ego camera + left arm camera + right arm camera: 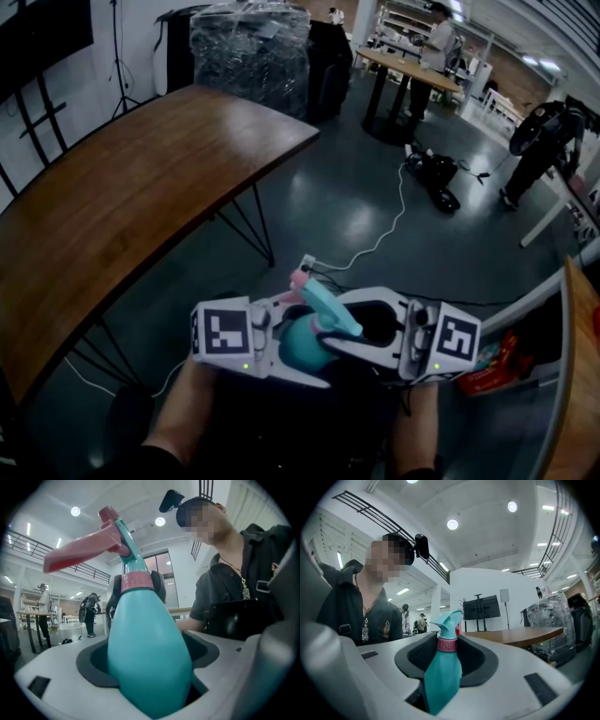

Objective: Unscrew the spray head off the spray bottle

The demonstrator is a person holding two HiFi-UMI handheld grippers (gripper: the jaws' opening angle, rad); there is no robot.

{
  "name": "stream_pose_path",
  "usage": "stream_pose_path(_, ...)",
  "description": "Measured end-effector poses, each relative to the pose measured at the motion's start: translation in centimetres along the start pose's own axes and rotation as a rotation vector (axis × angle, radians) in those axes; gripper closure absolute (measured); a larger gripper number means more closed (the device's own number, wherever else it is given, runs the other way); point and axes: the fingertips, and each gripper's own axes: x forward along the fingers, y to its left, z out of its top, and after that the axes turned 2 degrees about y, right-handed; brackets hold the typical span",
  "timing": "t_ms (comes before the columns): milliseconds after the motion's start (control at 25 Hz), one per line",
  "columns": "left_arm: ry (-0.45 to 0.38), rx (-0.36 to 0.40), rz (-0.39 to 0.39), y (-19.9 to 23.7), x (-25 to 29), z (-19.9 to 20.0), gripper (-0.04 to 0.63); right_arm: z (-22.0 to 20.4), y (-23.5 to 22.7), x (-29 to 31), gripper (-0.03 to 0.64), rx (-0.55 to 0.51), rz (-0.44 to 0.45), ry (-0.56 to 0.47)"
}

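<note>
I hold a teal spray bottle [298,345] over my lap, tilted up and away from me. Its teal spray head [328,309] carries a pink trigger [299,278] and joins the body at a pink collar [447,645]. My left gripper [284,349] is shut on the bottle's fat body [150,658], which fills the left gripper view. My right gripper [321,332] comes in from the right. Its dark pads [474,657] lie against both sides of the collar, gripping the spray head. In the left gripper view the trigger [79,552] points left.
A long curved wooden table [141,187] runs along the left, with a plastic-wrapped stack [248,52] behind it. A white cable [384,230] trails over the dark floor. A second wooden edge [583,375] and a red package [502,361] are at the right. People stand far back.
</note>
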Motion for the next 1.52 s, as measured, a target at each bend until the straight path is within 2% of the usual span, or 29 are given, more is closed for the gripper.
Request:
stream_pose_path(80,-0.009,-0.007,0.034,0.8,-0.2,0.0,0.172,-0.1,-0.5,-0.2,0.472,-0.02,-0.048,-0.003)
stream_pose_path(200,-0.002,-0.036,0.14,2.5,-0.8,-0.3,0.172,-0.4,-1.7,-0.9,0.471,-0.008,-0.153,0.019)
stream_pose_path(360,0.022,-0.096,0.347,5.9,-1.9,-1.3,0.172,-0.3,-4.4,-1.7,0.471,0.036,-0.33,0.009)
stream_pose_path(520,0.063,-0.147,0.592,10.0,-3.4,-2.9,0.172,-1.7,-7.1,-2.2,0.471,0.059,-0.52,0.056)
stream_pose_path(600,0.096,-0.151,0.681,11.1,-3.9,-3.8,0.172,-2.3,-7.8,-2.1,0.471,0.076,-0.572,0.064)
stream_pose_path(680,0.126,-0.145,0.731,11.5,-4.2,-4.6,0.172,-2.7,-8.0,-1.7,0.471,0.094,-0.598,0.067)
stream_pose_path(880,0.15,-0.152,0.788,11.7,-4.3,-5.7,0.172,-3.6,-8.8,-0.5,0.469,0.093,-0.681,0.111)
stream_pose_path(1080,0.171,-0.135,0.8,11.7,-3.9,-5.9,0.172,-4.3,-8.9,0.4,0.469,0.079,-0.686,0.145)
stream_pose_path(1240,0.153,-0.115,0.735,10.7,-3.2,-5.2,0.172,-3.9,-8.1,0.5,0.472,0.061,-0.631,0.142)
stream_pose_path(1520,0.105,-0.106,0.555,8.7,-2.2,-4.1,0.172,-3.5,-6.7,0.1,0.472,0.062,-0.49,0.146)
